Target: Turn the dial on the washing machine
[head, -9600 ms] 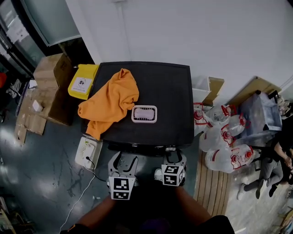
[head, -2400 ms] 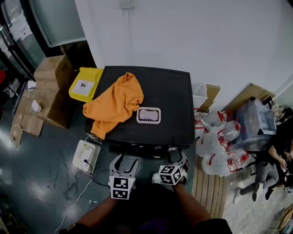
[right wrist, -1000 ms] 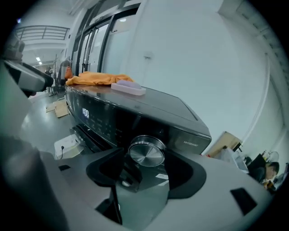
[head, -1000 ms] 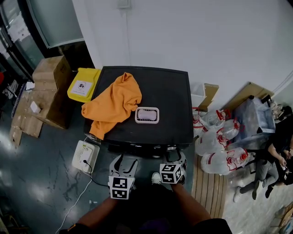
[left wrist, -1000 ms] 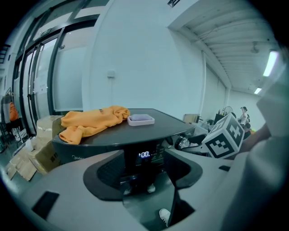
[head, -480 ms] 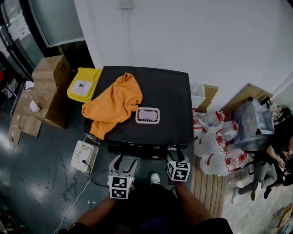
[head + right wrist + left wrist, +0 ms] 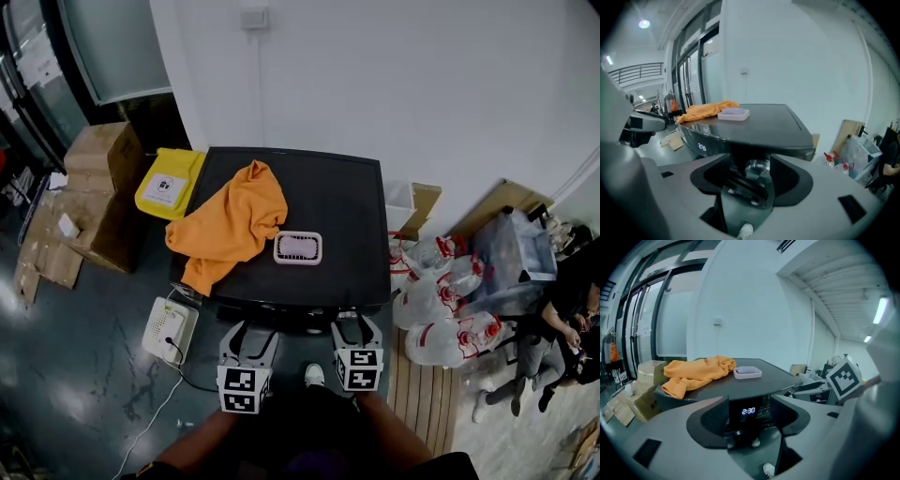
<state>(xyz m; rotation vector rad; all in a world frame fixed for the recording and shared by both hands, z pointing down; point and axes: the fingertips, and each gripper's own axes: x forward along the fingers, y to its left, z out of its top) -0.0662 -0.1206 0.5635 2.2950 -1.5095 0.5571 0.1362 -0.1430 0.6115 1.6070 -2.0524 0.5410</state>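
The washing machine [image 7: 347, 225] has a flat black top, and its front panel faces me. Its silver dial [image 7: 757, 169] sits between the jaws of my right gripper [image 7: 751, 173], with a small gap on each side; those jaws are opening. In the head view the right gripper [image 7: 355, 323] is at the machine's front right edge. My left gripper [image 7: 251, 333] hangs open beside it, a little short of the panel. The lit display [image 7: 748, 410] shows between the jaws of the left gripper [image 7: 749, 416], and nothing is held.
An orange cloth [image 7: 230, 220] and a small pink tray [image 7: 298, 247] lie on the machine's top. Cardboard boxes [image 7: 98, 155] and a yellow container [image 7: 167, 183] stand at the left. A white box with a cable [image 7: 171, 328] sits on the floor. Water jugs [image 7: 441, 300] and a seated person [image 7: 562, 319] are at the right.
The right gripper's marker cube was tilted a second ago and has swung back to level at the machine's front right. The left gripper has barely moved.
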